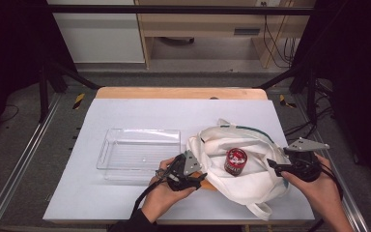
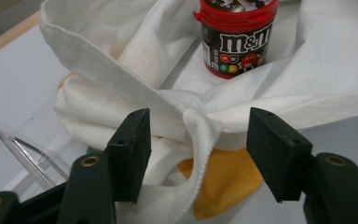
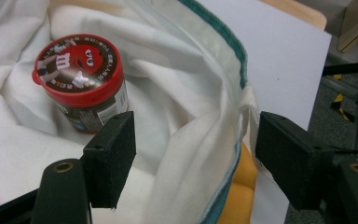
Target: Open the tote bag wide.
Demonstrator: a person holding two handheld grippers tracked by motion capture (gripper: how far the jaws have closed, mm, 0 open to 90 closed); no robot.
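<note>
- High view: person's forearms enter from the bottom edge, one hand on each tool.
- Left gripper point(image 1: 200, 180) sits at the near-left edge of the white cloth bag point(image 1: 261, 181), jaws apart; grip not readable from up here.
- Right gripper point(image 1: 273, 166) sits at the bag's right side, grey plate on top, jaws pointing left toward the bag.
- M&M's jar point(image 1: 235, 161), red lid, stands upright in the middle of the bag's folds, between the two grippers.
- Clear plastic tray point(image 1: 107, 147) lies left of the bag, on the white table cover point(image 1: 125, 108), just beyond the left gripper.
- Orange cloth point(image 1: 207, 185) peeks out under the bag's near edge.
- Left gripper view: left gripper point(image 2: 198, 154) jaws spread, bag's hemmed edge point(image 2: 200, 140) runs between them, pads not pressing on it.
- Orange cloth point(image 2: 226, 179) lies under the hem, close to the right pad.
- M&M's jar point(image 2: 237, 39) upright beyond the jaws, inside the bag, well apart from the pads.
- Clear tray's corner point(image 2: 21, 151) at the left edge.
- Right gripper view: right gripper point(image 3: 193, 154) jaws wide, bag's teal-trimmed rim point(image 3: 230, 60) hangs between them, no pad pressing on it.
- M&M's jar point(image 3: 81, 79) tilted in this view, just beyond the left pad, resting in the white folds.
- Orange cloth point(image 3: 242, 186) under the rim near the right pad.
</note>
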